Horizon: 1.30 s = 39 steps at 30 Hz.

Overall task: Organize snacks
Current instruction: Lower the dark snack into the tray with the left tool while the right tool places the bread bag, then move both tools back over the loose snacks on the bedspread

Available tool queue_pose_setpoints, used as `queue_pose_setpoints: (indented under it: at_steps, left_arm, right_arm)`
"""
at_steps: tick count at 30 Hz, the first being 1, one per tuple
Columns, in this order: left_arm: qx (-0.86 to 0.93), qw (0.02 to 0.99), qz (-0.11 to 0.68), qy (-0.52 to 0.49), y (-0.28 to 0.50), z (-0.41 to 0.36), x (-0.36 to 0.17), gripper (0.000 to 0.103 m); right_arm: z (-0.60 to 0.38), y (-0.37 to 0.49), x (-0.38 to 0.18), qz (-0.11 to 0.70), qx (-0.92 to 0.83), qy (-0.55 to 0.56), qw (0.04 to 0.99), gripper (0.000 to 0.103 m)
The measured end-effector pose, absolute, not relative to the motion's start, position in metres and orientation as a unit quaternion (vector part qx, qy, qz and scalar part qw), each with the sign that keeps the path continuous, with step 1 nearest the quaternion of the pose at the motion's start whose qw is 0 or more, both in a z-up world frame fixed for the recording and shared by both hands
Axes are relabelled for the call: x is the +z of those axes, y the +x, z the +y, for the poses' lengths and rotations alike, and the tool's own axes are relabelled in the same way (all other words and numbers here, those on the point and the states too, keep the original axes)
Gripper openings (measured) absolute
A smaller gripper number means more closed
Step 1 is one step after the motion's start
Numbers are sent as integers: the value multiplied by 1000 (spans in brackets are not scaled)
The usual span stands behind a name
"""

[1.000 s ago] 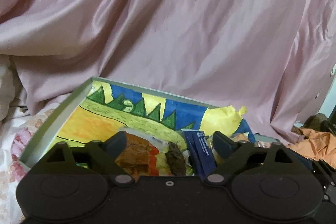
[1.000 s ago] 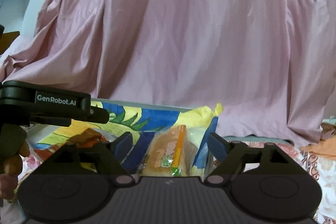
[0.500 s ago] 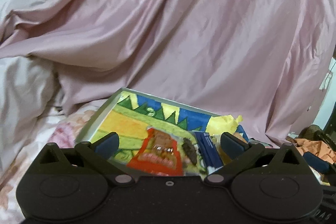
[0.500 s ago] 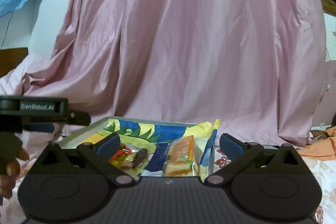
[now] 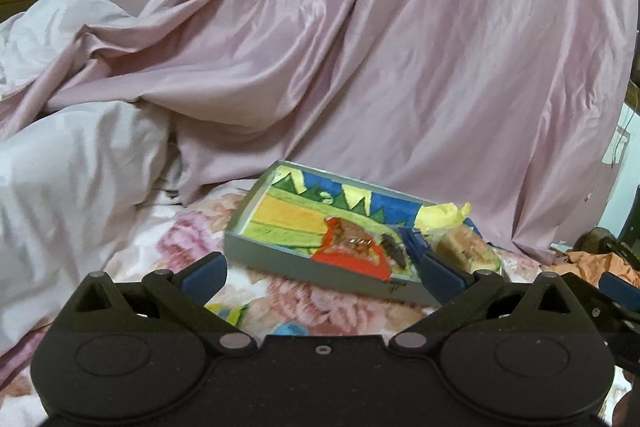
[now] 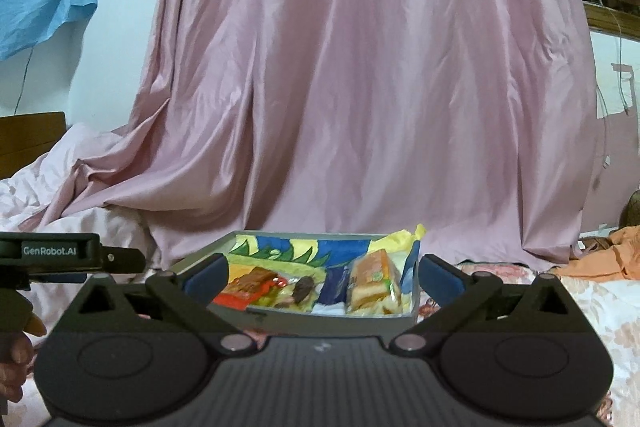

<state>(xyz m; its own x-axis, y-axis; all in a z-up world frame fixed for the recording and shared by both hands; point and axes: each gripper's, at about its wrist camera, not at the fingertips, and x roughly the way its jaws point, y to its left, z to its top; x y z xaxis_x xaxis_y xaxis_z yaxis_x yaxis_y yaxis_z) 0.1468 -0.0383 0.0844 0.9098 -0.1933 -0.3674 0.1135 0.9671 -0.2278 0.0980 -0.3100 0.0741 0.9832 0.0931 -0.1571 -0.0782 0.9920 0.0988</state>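
Observation:
A grey box point(image 5: 280, 259) lined with a colourful drawing lies on the flowered bedsheet; it also shows in the right wrist view point(image 6: 320, 323). In it lie a red snack packet point(image 5: 352, 251) point(image 6: 252, 287), a small dark snack point(image 5: 394, 247) point(image 6: 302, 285), a blue packet point(image 5: 414, 239) point(image 6: 334, 287) and a wrapped orange cake point(image 5: 464, 245) point(image 6: 372, 283). My left gripper point(image 5: 322, 271) is open and empty, in front of the box. My right gripper point(image 6: 322, 273) is open and empty, in front of the box. The left gripper's body point(image 6: 72, 253) shows at the right wrist view's left edge.
A pink sheet point(image 5: 360, 47) hangs behind the box. White bedding point(image 5: 60, 167) is bunched at the left. Orange cloth point(image 5: 592, 263) lies at the right. A small blue thing point(image 5: 290, 329) and a yellow-green wrapper point(image 5: 228, 311) lie on the bedsheet near my left gripper.
Both grippers have drawn back from the box and opened wider. The snacks that lay between the fingers stay in the box.

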Motion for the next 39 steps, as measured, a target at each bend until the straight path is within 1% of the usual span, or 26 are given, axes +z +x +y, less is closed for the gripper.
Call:
queue_pose_setpoints:
  at_steps: [14,19,22,24,29,33,39]
  left_arm:
    - [-68,972,212,-80,95,-9,53,102]
    - [-78,965,241,-72,83,0,31,102]
    - [-96,958,267,-37,77,2,9,102]
    - [-99,953,285,-16,76,2,-3,102]
    - [-113,941,317,12,86,2,-16,102]
    - [-123,937,325,42,89,0,-23,102]
    - [-128,933,332,50,93,1,-32,102]
  right_arm:
    - [-279,49,42,131,50,47,989,103]
    - [-268,40,29,160,54,44,985,103]
    - [-263,40,22,182,54,41,981,103]
    - [-259,40,17,203,55,38,977,103]
    - [-243,43,6,251,50,21,966,103]
    - [-232,51,-1,287,46,16,957,103]
    - [-216,68,-11,321,56,-5,945,103]
